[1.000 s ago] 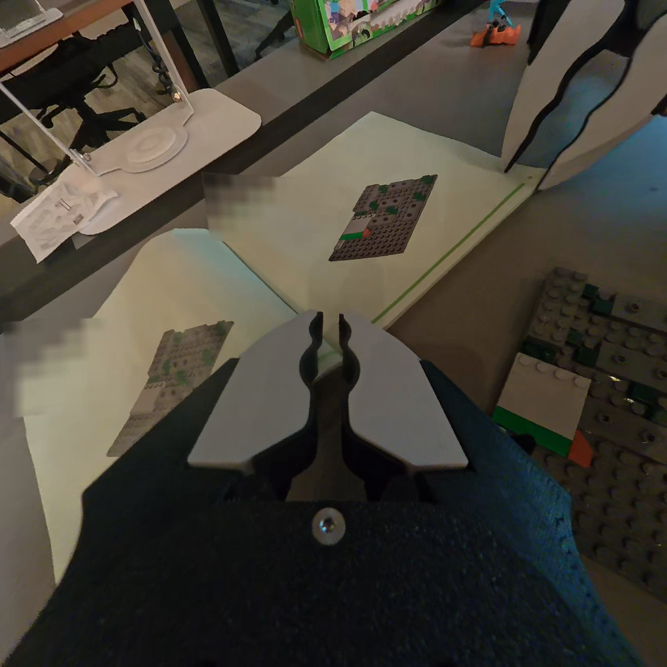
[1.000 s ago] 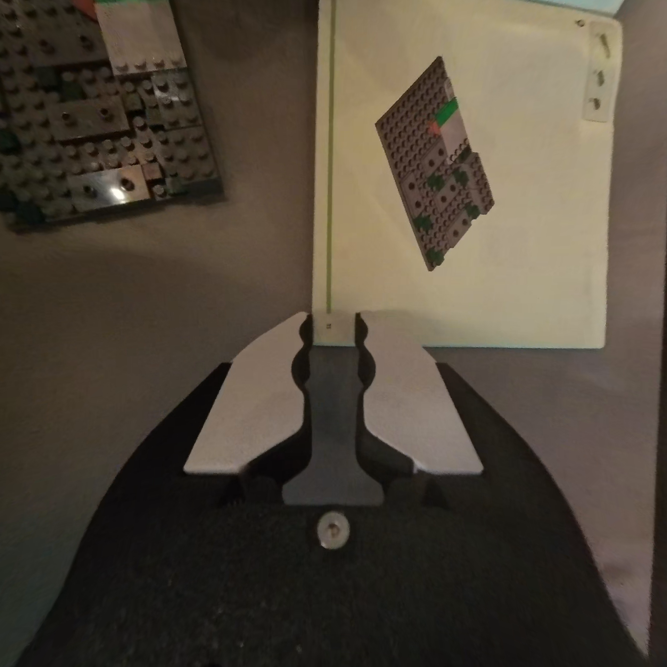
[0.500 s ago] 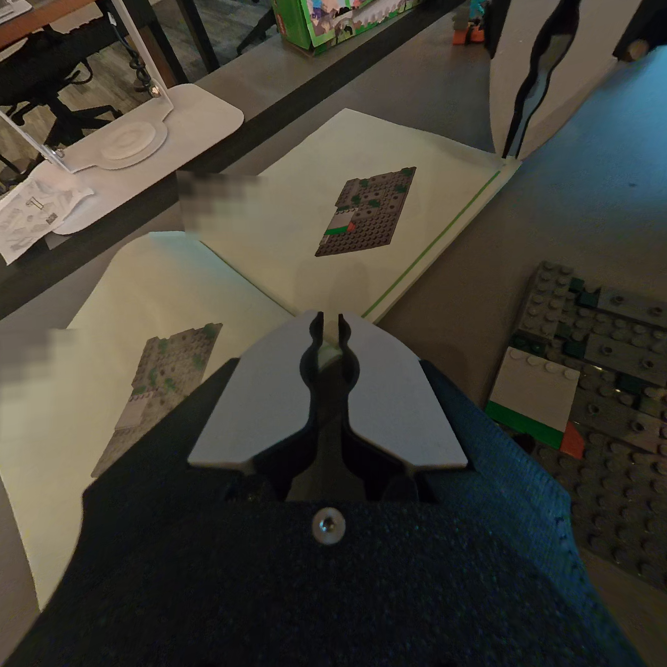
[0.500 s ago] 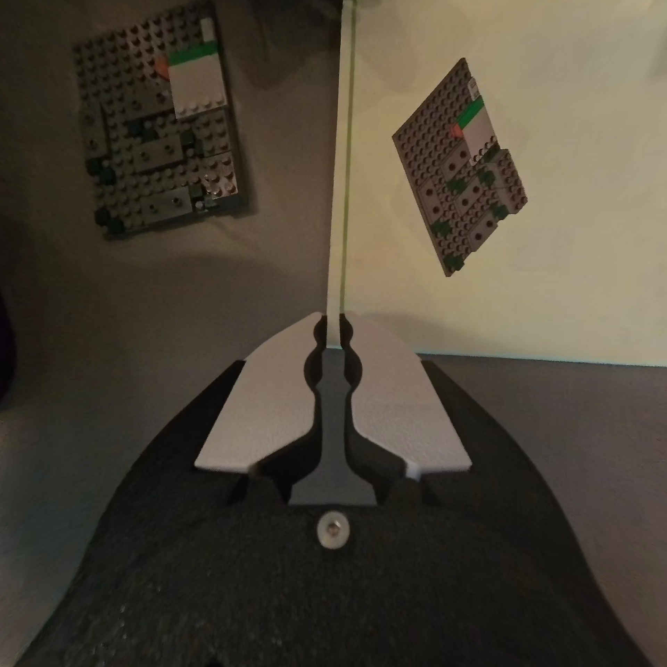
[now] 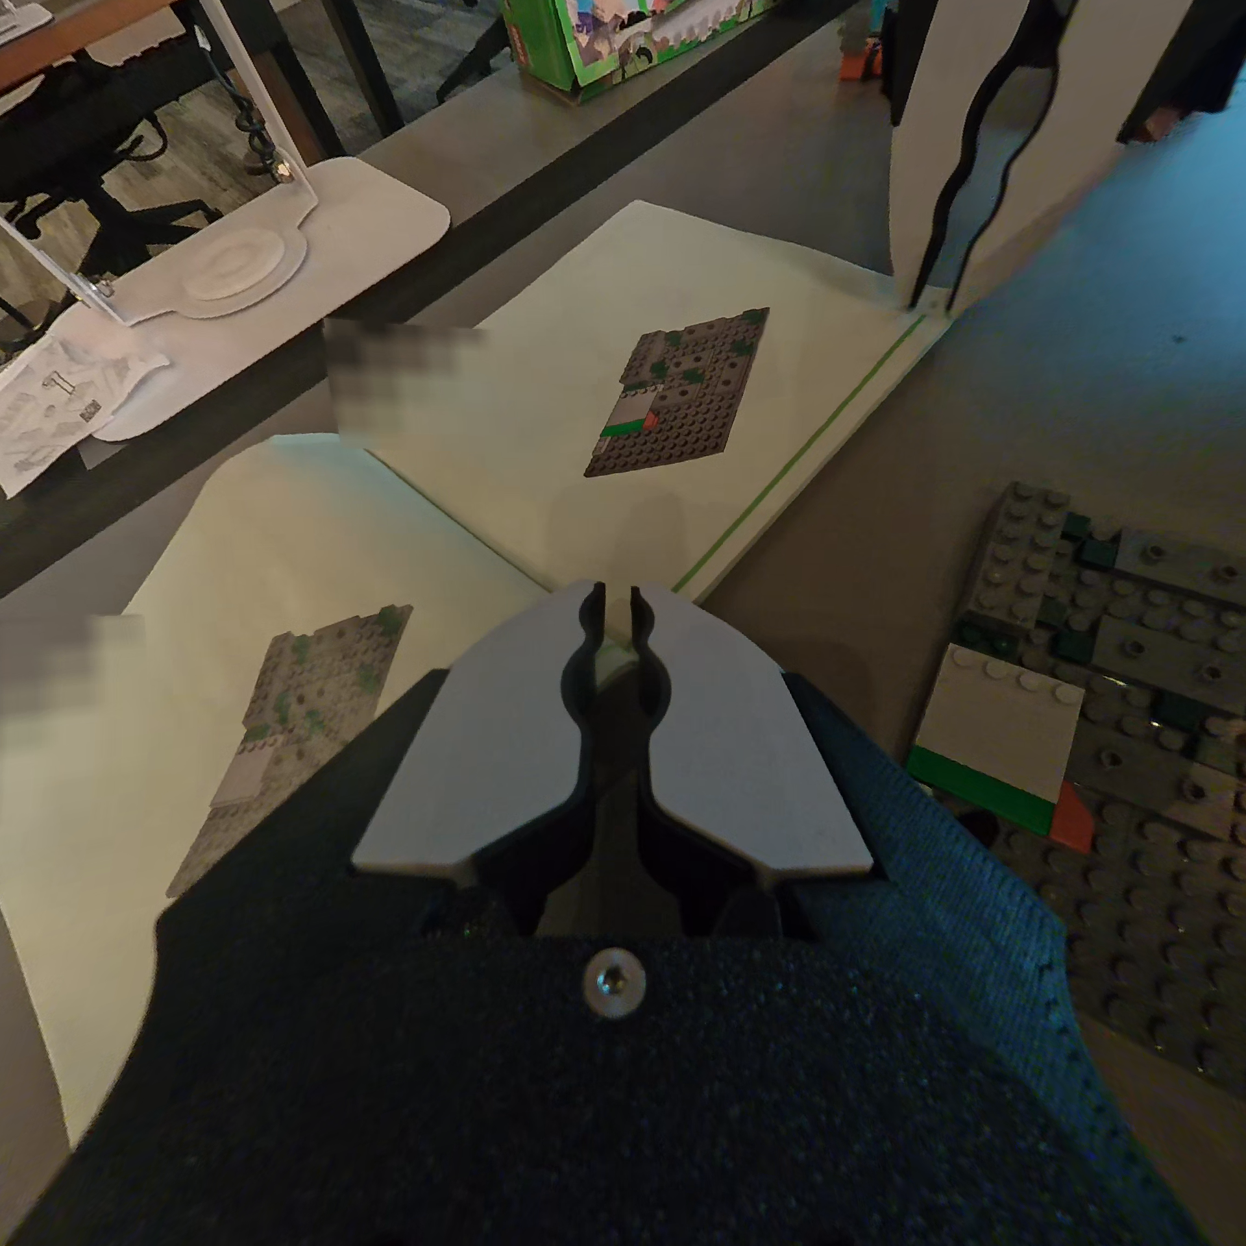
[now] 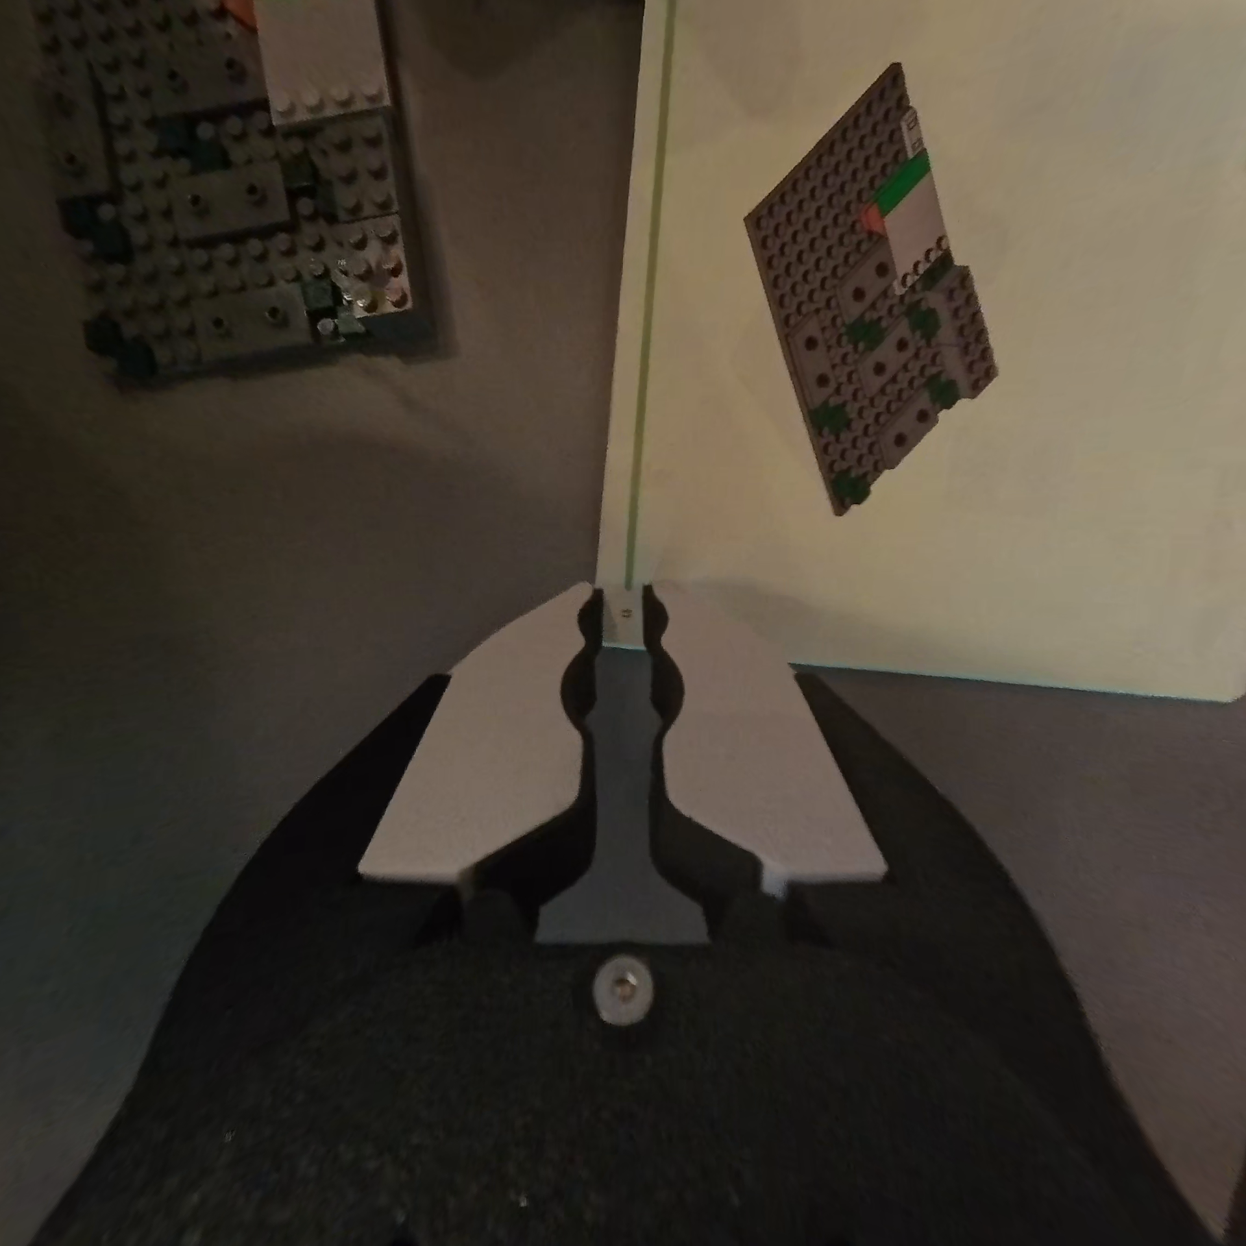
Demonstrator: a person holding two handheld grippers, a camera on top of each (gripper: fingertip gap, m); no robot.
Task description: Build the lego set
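An open instruction booklet (image 5: 512,377) lies on the grey table. My left gripper (image 5: 617,593) is shut to a thin slit, its tips on the booklet's near edge at the fold. My right gripper (image 6: 620,593) points straight down on the right page's far corner. Its fingers stand a narrow gap apart, and the corner shows in that gap. It also shows in the left wrist view (image 5: 930,310). The grey studded Lego plate (image 5: 1146,910) lies right of the booklet. It carries a white slope piece (image 5: 998,735) with a green and orange edge. The plate also shows in the right wrist view (image 6: 222,222).
A green Lego box (image 5: 627,34) and a small orange toy (image 5: 859,61) stand at the back of the table. A white stand base (image 5: 270,243) and a folded leaflet (image 5: 61,404) lie on a second table at the left, past a dark gap. The tips of one gripper are about 20 centimetres away from the tips of the other.
The right gripper's fingers narrowed on the page corner, then opened slightly. Its view pulled away from the table, then came closer again. The left gripper's tips stayed on the same spot of the booklet.
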